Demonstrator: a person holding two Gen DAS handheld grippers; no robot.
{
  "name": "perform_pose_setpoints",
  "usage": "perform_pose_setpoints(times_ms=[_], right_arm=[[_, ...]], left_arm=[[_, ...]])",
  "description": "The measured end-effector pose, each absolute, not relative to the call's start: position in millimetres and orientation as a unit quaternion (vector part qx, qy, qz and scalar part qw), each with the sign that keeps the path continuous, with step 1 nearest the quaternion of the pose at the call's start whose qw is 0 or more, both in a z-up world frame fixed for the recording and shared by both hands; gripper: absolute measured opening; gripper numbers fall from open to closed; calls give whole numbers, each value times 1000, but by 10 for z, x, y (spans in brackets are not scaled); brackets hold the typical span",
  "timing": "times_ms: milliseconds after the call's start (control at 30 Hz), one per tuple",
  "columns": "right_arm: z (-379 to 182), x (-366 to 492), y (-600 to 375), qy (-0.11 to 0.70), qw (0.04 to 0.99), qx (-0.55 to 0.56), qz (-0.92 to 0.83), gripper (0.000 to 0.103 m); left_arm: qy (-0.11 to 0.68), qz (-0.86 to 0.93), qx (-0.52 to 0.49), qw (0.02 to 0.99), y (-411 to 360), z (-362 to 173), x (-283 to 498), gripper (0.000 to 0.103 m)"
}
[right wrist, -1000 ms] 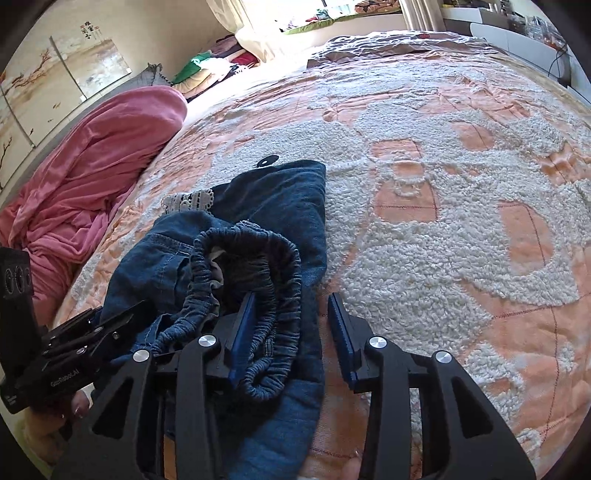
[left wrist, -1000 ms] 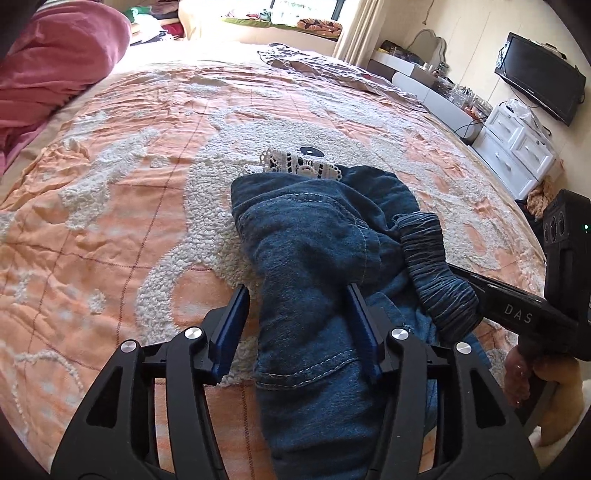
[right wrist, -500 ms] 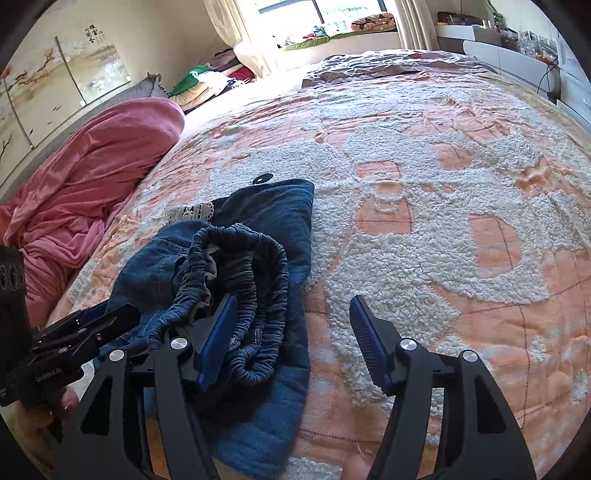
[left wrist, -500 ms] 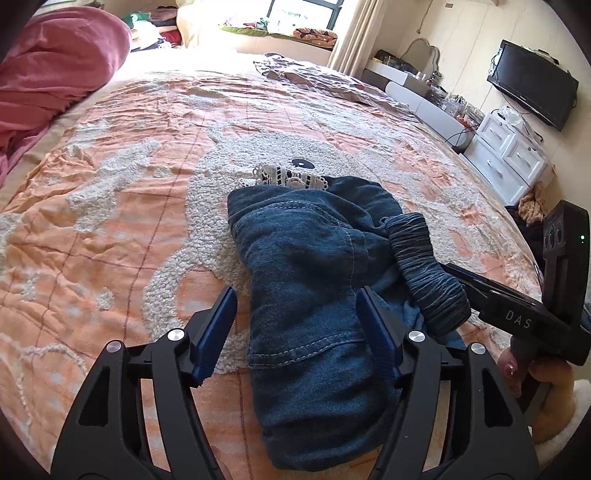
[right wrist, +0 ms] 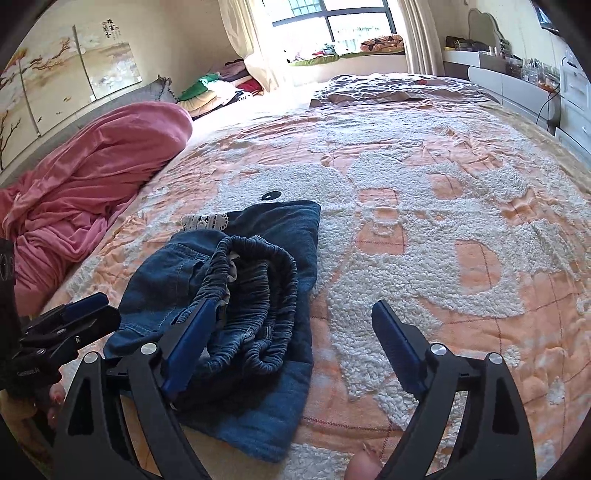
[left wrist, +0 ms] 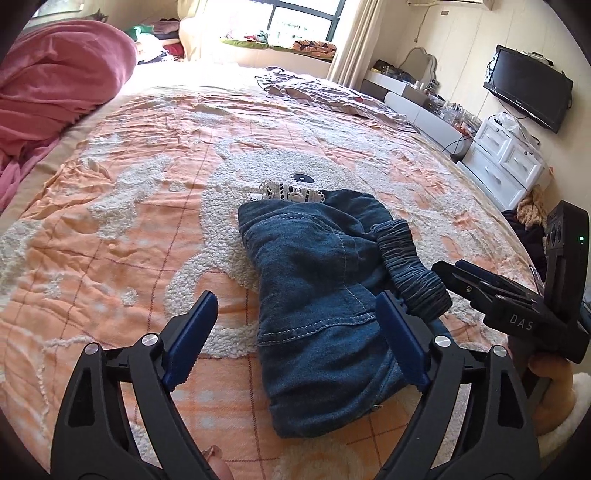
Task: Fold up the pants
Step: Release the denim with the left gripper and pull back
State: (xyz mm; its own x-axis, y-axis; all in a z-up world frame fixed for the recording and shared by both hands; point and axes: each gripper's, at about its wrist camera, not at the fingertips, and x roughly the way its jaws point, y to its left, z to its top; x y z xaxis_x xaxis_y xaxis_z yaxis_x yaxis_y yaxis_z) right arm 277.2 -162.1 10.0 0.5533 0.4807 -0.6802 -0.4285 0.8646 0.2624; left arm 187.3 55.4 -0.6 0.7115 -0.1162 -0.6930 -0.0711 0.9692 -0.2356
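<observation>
orange-and-white bedspread (left wrist: 110,229) as work surface; nearest, left gripper (left wrist: 295,332) with jaws spread wide, empty, framing the near end of the folded denim pants (left wrist: 317,317); right gripper (right wrist: 291,347) likewise spread and empty, its left finger beside the gathered elastic waistband (right wrist: 258,291); pants lie bundled mid-bed, white lace trim (left wrist: 288,192) at their far edge; beyond, pink blanket (left wrist: 55,81), window (right wrist: 332,22), television (left wrist: 528,86)
</observation>
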Motion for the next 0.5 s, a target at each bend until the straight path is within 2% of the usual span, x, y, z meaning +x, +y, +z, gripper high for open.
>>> perform_pose_setpoints(times_ms=[300,500], right_arm=[[142,2764,-1633,389,885,31,252,94],[169,2759,-1635,386,888,28,249,97]], left_arm=[[380,-4,-119,917,570,5,1856,93],[380,2,-115,918,583,26,1838,93]])
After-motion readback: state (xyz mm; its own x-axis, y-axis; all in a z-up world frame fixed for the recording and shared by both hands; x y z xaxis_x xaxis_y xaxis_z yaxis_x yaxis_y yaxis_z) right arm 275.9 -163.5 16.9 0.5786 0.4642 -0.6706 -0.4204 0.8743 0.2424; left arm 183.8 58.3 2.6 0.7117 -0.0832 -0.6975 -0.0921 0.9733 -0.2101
